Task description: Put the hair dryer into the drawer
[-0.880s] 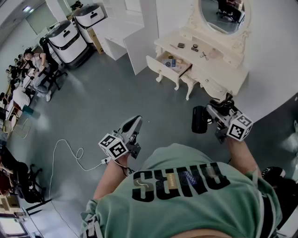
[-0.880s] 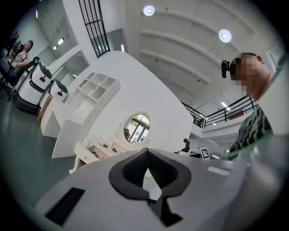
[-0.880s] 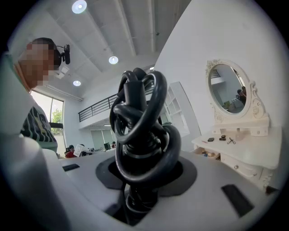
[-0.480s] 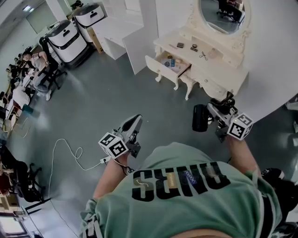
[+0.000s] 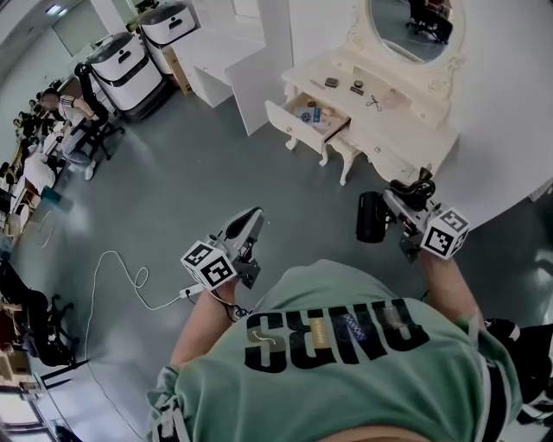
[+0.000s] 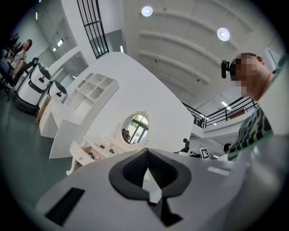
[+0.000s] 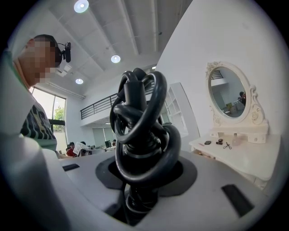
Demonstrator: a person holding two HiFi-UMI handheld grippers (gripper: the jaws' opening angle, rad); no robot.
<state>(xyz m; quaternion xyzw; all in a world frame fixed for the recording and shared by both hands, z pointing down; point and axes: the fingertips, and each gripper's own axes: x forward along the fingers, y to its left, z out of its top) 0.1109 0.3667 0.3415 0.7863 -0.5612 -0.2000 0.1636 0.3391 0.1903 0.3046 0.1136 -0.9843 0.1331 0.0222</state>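
Observation:
The black hair dryer [image 5: 371, 217] hangs level in front of me, its cord coiled in a knot [image 7: 141, 126] by the handle. My right gripper [image 5: 399, 204] is shut on the dryer's handle, and in the right gripper view the coil fills the space over the jaws [image 7: 140, 191]. My left gripper [image 5: 251, 217] is shut with nothing in it; its pads meet in the left gripper view [image 6: 147, 175]. The white dressing table [image 5: 406, 129] stands ahead with its left drawer [image 5: 294, 123] pulled open, some small items inside. Both grippers are well short of it.
An oval mirror [image 5: 410, 26] tops the table, and small items [image 5: 354, 86] lie on the tabletop. White shelving [image 5: 251, 60] and two white-and-black machines [image 5: 130, 73] stand to the left. People sit at far left [image 5: 52, 129]. A white cable [image 5: 130, 285] lies on the grey floor.
The head view has shifted slightly, so the dressing table sits a little further left. Both grippers keep their pose, and the right one still holds the dryer.

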